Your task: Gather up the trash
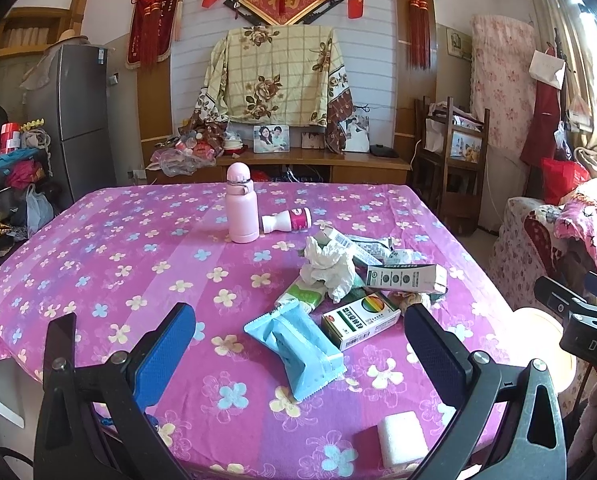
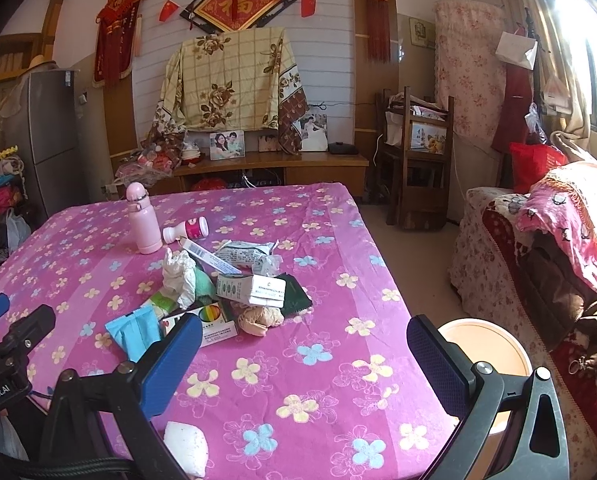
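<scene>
While both grippers hover with jaws released, left gripper [image 1: 298,344] and right gripper [image 2: 304,354] grasp nothing; trash pile [image 1: 354,280] mid-table [image 1: 98,240]: two cartons, one tissue wad, one blue packet [image 1: 298,348]; two bottles behind.

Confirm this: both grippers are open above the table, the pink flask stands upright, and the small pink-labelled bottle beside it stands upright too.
Not quite. The small pink-labelled bottle lies on its side, as the left wrist view shows. The rest holds: the left gripper and right gripper are open, and the pink flask stands upright.
</scene>
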`<control>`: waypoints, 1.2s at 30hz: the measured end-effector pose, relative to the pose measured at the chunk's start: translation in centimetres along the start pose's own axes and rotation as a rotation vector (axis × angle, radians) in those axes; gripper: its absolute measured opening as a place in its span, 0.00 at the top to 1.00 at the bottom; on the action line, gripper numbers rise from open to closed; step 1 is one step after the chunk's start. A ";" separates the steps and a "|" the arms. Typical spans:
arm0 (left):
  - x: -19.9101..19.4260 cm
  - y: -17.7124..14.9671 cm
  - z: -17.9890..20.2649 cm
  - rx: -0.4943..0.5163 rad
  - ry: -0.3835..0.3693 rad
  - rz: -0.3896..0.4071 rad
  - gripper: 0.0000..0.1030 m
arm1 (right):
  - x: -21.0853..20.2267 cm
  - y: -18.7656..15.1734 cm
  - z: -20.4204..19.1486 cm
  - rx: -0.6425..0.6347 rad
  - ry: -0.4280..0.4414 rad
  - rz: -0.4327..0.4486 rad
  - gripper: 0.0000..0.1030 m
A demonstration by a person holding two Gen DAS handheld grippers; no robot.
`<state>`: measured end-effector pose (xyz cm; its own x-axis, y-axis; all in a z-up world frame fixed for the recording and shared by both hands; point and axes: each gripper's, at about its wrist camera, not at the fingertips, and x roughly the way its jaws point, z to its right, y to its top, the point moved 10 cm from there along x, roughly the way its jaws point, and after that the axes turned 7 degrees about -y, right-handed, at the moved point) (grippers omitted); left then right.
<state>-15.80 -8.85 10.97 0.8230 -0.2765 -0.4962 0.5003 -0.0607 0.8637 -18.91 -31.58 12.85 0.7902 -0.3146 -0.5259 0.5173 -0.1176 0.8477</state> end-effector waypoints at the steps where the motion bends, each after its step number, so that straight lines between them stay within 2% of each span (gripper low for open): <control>1: 0.1 -0.1 0.0 0.000 0.000 -0.003 0.00 | 0.2 -0.1 0.0 -0.003 0.002 -0.005 0.00; 5: 0.7 -0.7 0.1 0.000 -0.015 -0.038 0.00 | 1.7 -0.8 0.3 0.002 0.010 -0.047 0.00; 8: 1.3 -2.1 0.6 0.003 -0.073 -0.104 0.00 | 3.0 -1.7 0.4 -0.011 0.012 -0.096 0.00; 13: 2.6 -6.5 1.8 0.041 -0.147 -0.264 0.00 | 5.3 -3.8 0.5 -0.028 0.032 -0.184 0.00; 18: 3.8 -10.3 4.3 0.086 -0.198 -0.350 0.00 | 7.7 -6.3 0.2 -0.030 0.032 -0.299 0.00; 27: 7.5 -14.0 7.6 0.121 -0.247 -0.463 0.01 | 10.6 -7.8 -1.1 -0.037 0.123 -0.338 0.00; 30: 8.6 -14.7 7.9 0.120 -0.251 -0.487 0.15 | 11.6 -7.6 -2.0 -0.043 0.158 -0.332 0.00; 32: 9.2 -15.1 8.2 0.096 -0.289 -0.520 0.28 | 12.6 -7.1 -2.5 -0.034 0.183 -0.321 0.00; 33: 9.3 -15.1 8.3 0.083 -0.304 -0.529 0.29 | 13.1 -7.0 -2.8 -0.024 0.198 -0.321 0.00; 34: 9.4 -14.9 8.4 0.084 -0.313 -0.524 0.37 | 13.8 -6.9 -3.1 -0.009 0.215 -0.328 0.00; 35: 9.3 -14.8 8.7 0.086 -0.335 -0.534 0.51 | 14.5 -6.8 -3.5 0.003 0.229 -0.339 0.00; 36: 9.2 -14.7 9.3 0.082 -0.378 -0.551 0.57 | 15.3 -6.8 -3.8 0.014 0.243 -0.348 0.00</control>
<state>-18.05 -19.37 -5.43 0.2953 -0.5004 -0.8139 0.7858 -0.3573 0.5048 -9.09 -32.02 -1.23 0.6247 -0.0232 -0.7805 0.7637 -0.1906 0.6169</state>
